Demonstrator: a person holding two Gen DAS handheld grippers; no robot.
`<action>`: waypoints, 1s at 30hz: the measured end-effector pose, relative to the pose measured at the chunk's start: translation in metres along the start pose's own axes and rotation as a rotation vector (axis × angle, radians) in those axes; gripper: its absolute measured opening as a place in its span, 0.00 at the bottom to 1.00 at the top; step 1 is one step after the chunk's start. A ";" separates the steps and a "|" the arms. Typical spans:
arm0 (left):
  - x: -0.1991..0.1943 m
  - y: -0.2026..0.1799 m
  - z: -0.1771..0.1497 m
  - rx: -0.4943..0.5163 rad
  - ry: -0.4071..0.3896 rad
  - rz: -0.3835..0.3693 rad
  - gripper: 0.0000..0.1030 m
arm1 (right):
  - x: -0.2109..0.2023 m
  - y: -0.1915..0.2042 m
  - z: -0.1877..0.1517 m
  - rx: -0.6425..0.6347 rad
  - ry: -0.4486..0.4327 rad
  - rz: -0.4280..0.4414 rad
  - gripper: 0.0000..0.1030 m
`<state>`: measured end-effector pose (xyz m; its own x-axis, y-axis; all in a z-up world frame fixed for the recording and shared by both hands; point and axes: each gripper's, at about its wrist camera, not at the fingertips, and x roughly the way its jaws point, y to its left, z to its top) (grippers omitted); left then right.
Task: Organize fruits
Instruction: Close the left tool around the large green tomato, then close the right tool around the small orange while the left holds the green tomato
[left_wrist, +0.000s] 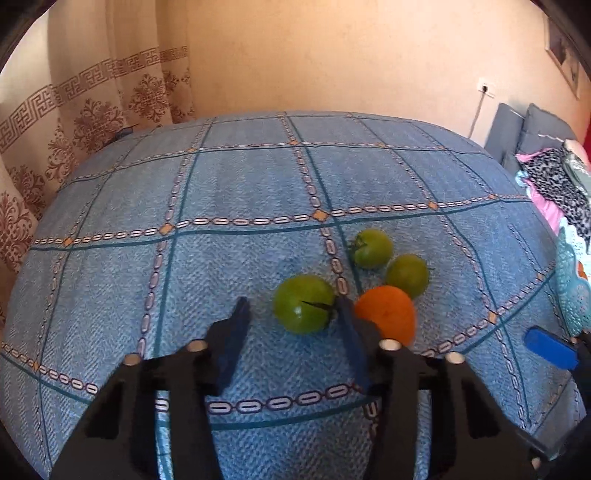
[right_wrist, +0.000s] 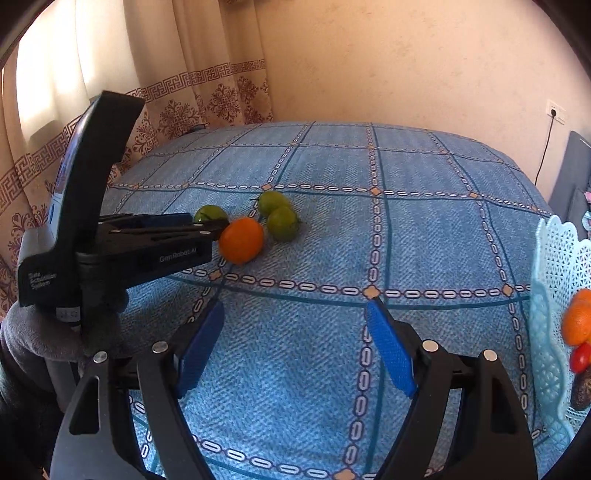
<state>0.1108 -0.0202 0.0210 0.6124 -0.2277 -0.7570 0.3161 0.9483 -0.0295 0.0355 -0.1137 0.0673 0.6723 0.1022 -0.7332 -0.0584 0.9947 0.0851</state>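
Tomato (left_wrist: 303, 303) between spread left tool (left_wrist: 291, 314) fingers, ungripped | right tool (right_wrist: 295, 314) open, empty

left gripper (right_wrist: 207, 225) reads "genrobot.ai", perhaps "data acquisition system".

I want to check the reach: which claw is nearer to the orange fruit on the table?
Left. The left claw is open beside the orange fruit; the right claw hangs farther back.

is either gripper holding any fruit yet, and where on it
Nothing held. The left gripper is open around a green tomato; the right gripper is open and empty.
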 end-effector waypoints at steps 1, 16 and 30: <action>-0.001 -0.001 -0.001 0.005 -0.004 -0.010 0.35 | 0.002 0.002 0.001 -0.004 0.005 0.007 0.78; -0.038 0.016 -0.003 -0.053 -0.115 0.080 0.34 | 0.051 0.019 0.027 -0.033 0.087 0.049 0.69; -0.038 0.032 -0.002 -0.115 -0.112 0.114 0.34 | 0.083 0.037 0.048 -0.034 0.093 0.029 0.55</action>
<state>0.0956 0.0194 0.0475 0.7180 -0.1348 -0.6828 0.1597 0.9868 -0.0269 0.1244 -0.0690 0.0418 0.5988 0.1305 -0.7902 -0.1031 0.9910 0.0855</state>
